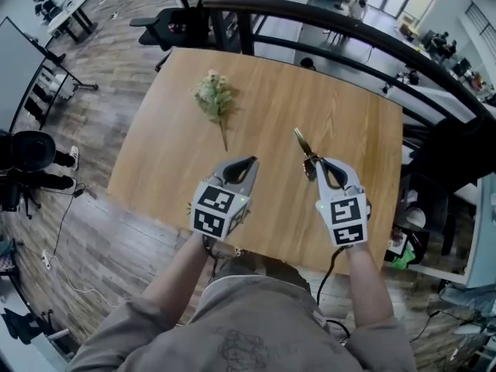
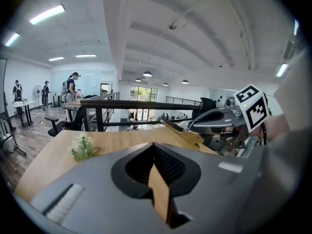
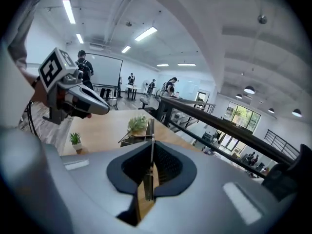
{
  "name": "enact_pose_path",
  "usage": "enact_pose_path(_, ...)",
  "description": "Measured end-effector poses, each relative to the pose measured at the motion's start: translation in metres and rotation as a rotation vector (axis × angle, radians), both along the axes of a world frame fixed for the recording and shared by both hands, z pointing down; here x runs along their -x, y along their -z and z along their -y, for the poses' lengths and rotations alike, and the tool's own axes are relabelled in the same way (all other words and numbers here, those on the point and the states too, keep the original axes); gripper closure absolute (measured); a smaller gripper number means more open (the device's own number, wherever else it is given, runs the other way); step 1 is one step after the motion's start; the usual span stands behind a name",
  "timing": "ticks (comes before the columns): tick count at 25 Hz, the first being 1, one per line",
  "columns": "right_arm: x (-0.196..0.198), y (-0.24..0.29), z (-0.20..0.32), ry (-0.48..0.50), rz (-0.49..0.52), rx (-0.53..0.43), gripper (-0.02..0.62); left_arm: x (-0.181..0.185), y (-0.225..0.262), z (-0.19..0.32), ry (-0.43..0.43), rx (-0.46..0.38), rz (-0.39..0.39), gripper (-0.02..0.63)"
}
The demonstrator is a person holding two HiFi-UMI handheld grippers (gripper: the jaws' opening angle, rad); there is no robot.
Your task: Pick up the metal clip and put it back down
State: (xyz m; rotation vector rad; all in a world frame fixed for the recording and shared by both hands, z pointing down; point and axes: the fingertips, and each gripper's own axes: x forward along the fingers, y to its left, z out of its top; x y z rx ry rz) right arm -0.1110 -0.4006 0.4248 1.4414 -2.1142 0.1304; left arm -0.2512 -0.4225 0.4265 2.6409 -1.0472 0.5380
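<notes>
The right claw [image 1: 316, 166] is clamped shut on the metal clip [image 1: 301, 139].

Metal clip's [image 1: 301, 140] lower end (inside right gripper's [image 1: 313, 164] jaws) out of sight

Bare tabletop [image 1: 356, 130] far right and down the left side. Far left of centre, flower sprig [image 1: 215, 99] lying flat. Beyond right tongs [image 1: 314, 164], metal clip [image 1: 302, 142] jutting toward far side. Past far edge, railing [image 1: 310, 12].

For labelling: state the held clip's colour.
The clip is brassy gold, clearest in the head view.
</notes>
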Motion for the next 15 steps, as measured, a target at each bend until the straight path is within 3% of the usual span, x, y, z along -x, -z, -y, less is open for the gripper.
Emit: enact_pose_path(15,-0.03,0.169,-0.053,-0.101,0.171,-0.367,0.583,-0.016,0.132,-0.022,-0.077,-0.297,-0.046,0.604)
